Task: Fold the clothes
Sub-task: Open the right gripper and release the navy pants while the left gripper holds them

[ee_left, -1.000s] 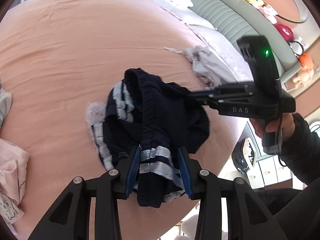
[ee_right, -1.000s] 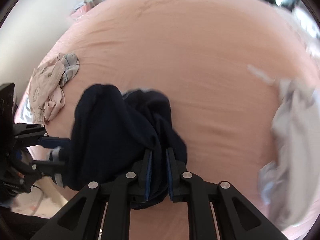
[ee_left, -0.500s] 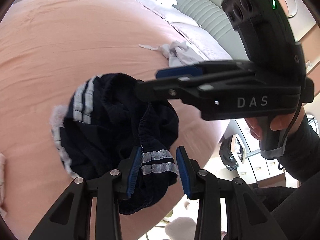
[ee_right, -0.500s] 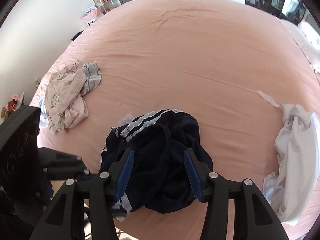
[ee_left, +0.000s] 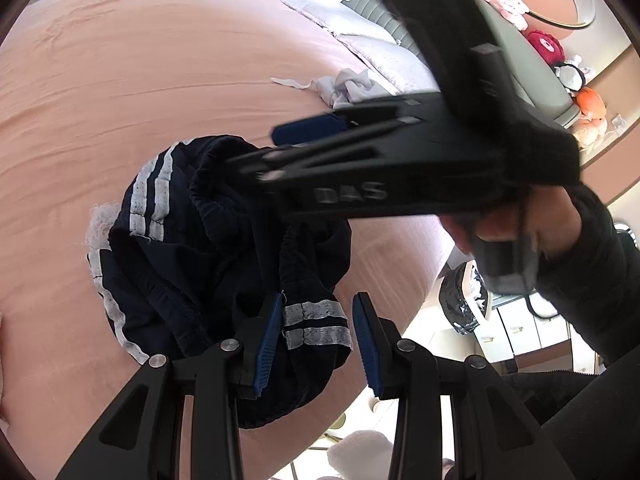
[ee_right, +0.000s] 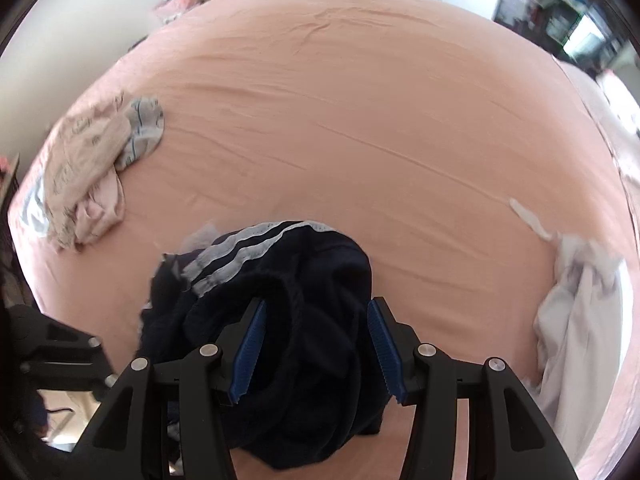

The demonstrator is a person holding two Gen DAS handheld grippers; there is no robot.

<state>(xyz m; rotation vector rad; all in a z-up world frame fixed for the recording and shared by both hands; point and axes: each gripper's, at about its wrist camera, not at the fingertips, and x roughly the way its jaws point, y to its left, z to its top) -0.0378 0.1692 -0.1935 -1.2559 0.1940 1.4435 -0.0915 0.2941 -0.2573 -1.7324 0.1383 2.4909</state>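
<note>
Crumpled navy shorts with white side stripes [ee_left: 208,256] lie near the front edge of the pink bed [ee_left: 120,80]. They also show in the right wrist view [ee_right: 288,312]. My left gripper [ee_left: 316,344] is open, its fingers either side of a striped hem, not clamped on it. My right gripper [ee_right: 316,348] is open above the heap. It also shows in the left wrist view [ee_left: 280,152], hovering over the shorts from the right.
A white garment [ee_right: 580,320] lies crumpled at the right of the bed. A pink and grey printed garment pile [ee_right: 88,168] lies at the left. A grey headboard with plush toys [ee_left: 544,48] is at the far right. The floor and drawers [ee_left: 500,320] are beyond the bed edge.
My right gripper let go of the navy shorts and opened wide. It rose above the heap. The shorts dropped back onto the bed. My left gripper stayed open at the striped hem.
</note>
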